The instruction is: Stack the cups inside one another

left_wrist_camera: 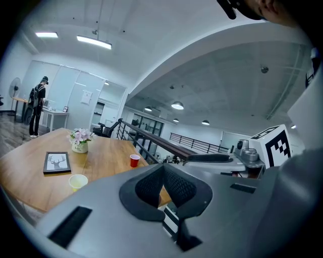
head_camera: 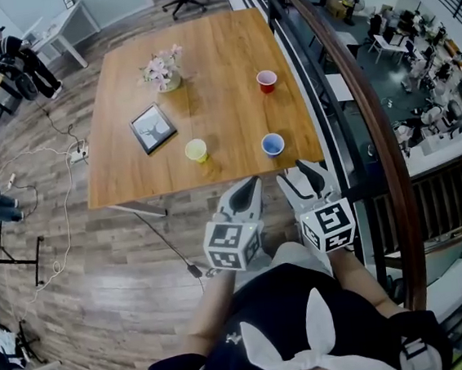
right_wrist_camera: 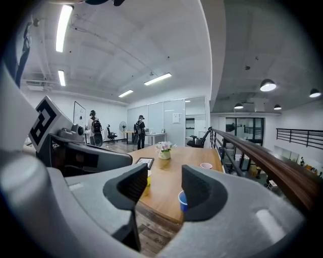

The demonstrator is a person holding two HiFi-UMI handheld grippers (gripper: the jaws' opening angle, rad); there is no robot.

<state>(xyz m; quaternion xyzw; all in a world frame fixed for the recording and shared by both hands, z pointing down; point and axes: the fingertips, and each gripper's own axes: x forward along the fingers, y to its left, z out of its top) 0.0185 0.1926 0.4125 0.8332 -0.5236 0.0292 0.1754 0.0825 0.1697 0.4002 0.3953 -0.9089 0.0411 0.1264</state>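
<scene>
Blue cup [right_wrist_camera: 182, 200] stands beyond parted jaws of right gripper [right_wrist_camera: 165, 186], apparently untouched.

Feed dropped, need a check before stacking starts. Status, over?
Left gripper shut, right gripper open, both empty, short of the table. Yellow cup, blue cup, red cup stand apart, none stacked. Nothing in the way; picture frame, flowers off to the side.
</scene>
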